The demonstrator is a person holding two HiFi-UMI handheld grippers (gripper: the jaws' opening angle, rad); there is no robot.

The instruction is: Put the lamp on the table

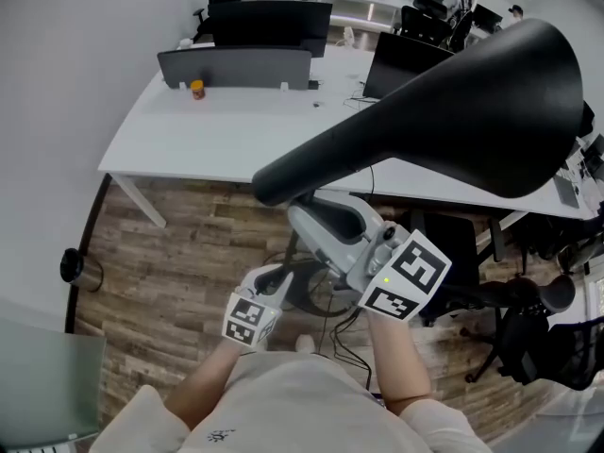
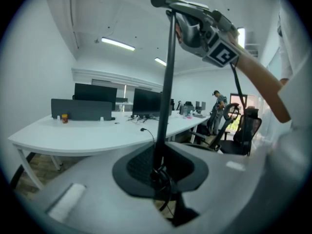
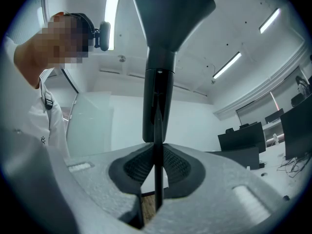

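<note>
Ahead, the white surface is waiting; I'm clamping left tongs and right tongs on the slim, stiff pole of the lamp, likely top-heavy.

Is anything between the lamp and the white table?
Nothing I can see. The lamp, held by the left tongs and right tongs, hangs by the white table's bare near edge. The little jar and dark screens sit further back.
</note>
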